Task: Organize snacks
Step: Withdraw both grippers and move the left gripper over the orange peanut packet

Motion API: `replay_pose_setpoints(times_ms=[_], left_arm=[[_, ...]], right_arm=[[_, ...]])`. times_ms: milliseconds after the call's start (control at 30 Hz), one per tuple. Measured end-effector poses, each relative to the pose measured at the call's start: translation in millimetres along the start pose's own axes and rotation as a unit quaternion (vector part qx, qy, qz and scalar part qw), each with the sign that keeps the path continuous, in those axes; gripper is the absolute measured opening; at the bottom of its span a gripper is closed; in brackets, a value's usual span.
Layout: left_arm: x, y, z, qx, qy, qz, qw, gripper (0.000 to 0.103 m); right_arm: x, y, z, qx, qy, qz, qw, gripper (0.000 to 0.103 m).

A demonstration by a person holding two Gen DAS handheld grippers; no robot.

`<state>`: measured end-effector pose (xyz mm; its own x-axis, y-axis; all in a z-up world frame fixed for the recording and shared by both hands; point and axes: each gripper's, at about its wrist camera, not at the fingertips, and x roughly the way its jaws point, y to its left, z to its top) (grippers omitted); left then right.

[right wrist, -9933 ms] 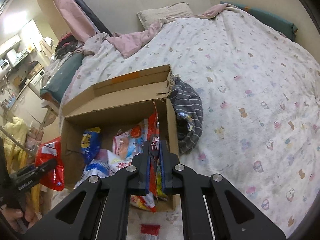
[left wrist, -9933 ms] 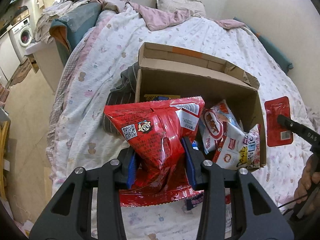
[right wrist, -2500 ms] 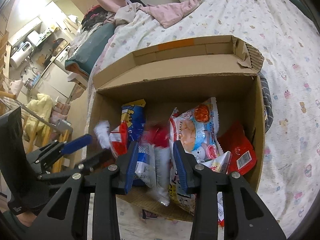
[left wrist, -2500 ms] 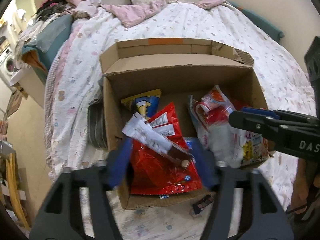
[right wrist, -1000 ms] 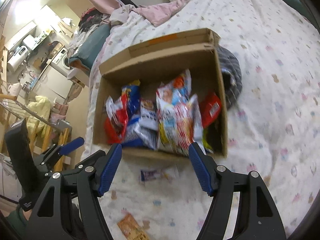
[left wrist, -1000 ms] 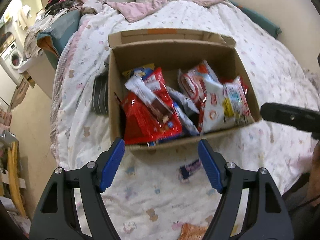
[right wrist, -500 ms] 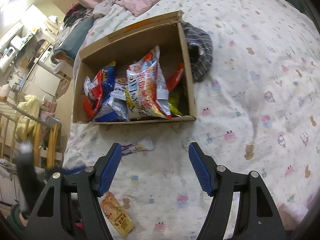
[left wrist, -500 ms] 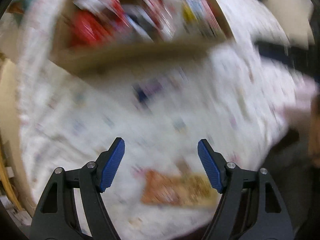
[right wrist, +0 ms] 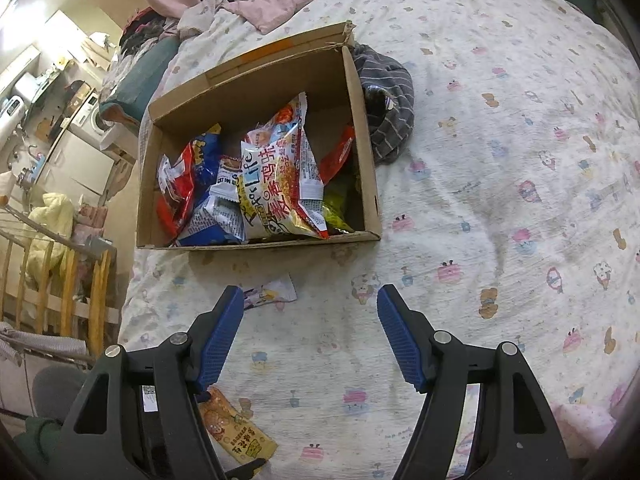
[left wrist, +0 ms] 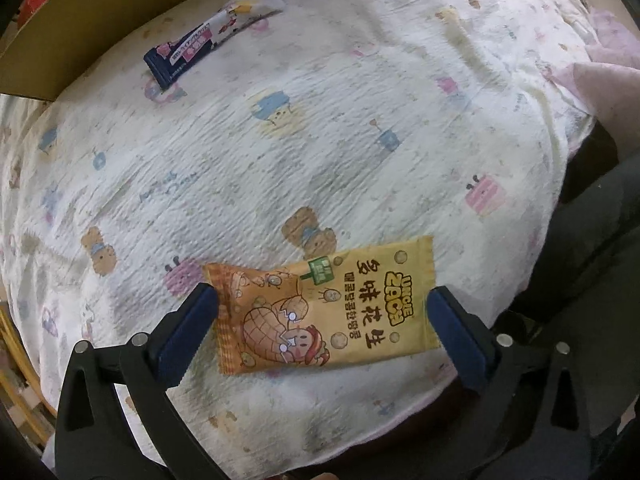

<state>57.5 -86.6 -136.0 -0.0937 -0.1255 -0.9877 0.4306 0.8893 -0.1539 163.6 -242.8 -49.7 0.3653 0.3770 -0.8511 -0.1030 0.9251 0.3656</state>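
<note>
An orange peanut snack packet [left wrist: 324, 308] lies flat on the patterned bedsheet. My left gripper [left wrist: 320, 300] points straight down over it; its jaws are opening and straddle the packet end to end without pressing it. A dark blue and white bar packet [left wrist: 212, 36] lies further off, just in front of the cardboard box [left wrist: 80, 32]. In the right wrist view the box [right wrist: 260, 242] stands on the bed, filled with several snack bags [right wrist: 276, 176]. My right gripper [right wrist: 310, 294] hovers open and empty in front of it, with the bar packet [right wrist: 272, 292] beside its left finger and the orange packet [right wrist: 236, 428] low down.
A grey striped garment [right wrist: 388, 108] lies against the box's right wall. The bed's left edge drops to a wooden rail [right wrist: 60, 280] and a cluttered floor. Dark clothing of the person [left wrist: 580, 280] fills the right of the left wrist view.
My left gripper swung down from facing the box to just above the orange packet, and its jaws spread wider. The right gripper drew back from the box, then held still.
</note>
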Motion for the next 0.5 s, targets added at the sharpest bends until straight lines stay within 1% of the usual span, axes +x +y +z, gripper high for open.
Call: replay_pose_setpoints(times_ms=[167,333,400,500], left_arm=[[7,-2,4,-0.031,-0.009,0.012,0.9994,0.103],[9,-10,5,-0.025,-0.018,0.033,0.9990,0.103],[13,-17,-2,-0.029,-0.018,0.028,0.9990,0.103],[15,-10,-5,-0.039,-0.005,0.012,0.9991,0.103]], right_arm=[[3,-1,-1,0.003,0.005,-0.006,1.000,0.072],[4,-2,0,0.004,0.006,-0.009,1.000,0.072],[5,-2,0,0.004,0.007,-0.009,1.000,0.072],[5,-3,-1,0.006,0.010,-0.011,1.000,0.072]])
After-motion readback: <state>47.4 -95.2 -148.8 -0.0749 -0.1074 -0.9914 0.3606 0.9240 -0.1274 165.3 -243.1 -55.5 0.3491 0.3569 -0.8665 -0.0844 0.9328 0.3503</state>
